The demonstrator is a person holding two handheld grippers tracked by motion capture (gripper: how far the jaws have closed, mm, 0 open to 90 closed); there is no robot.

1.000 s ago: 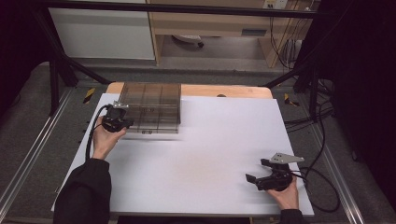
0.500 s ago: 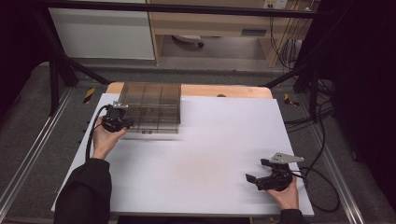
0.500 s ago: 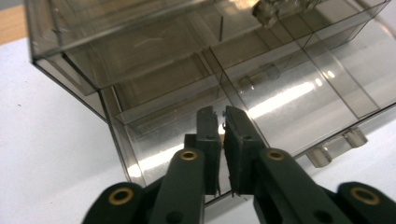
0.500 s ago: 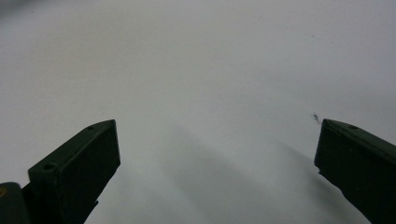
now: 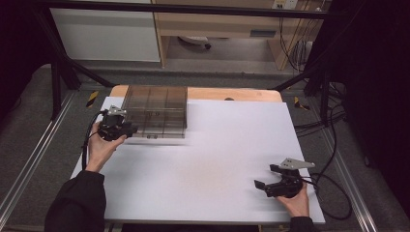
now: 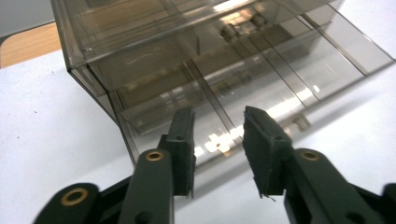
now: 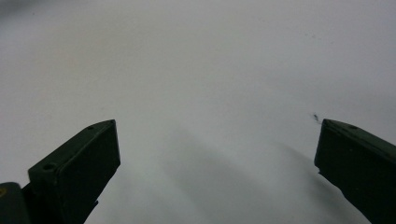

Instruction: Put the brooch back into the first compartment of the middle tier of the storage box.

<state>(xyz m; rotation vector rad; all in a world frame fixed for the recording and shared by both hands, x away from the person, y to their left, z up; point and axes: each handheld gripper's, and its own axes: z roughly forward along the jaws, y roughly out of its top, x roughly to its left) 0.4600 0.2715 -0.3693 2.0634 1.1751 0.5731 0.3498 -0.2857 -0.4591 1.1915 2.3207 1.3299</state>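
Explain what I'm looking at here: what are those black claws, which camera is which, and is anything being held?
A person sits at a white table with a hand-held two-jaw gripper in each hand. One picture looks down from above; the other two come from cameras riding on the grippers. At the far left stands a smoky clear plastic drawer box. The left gripper sits at its front corner; its jaws have just been opening, with nothing between them. The right gripper rests near the table's right edge, jaws wide apart over bare tabletop. Nothing is held.
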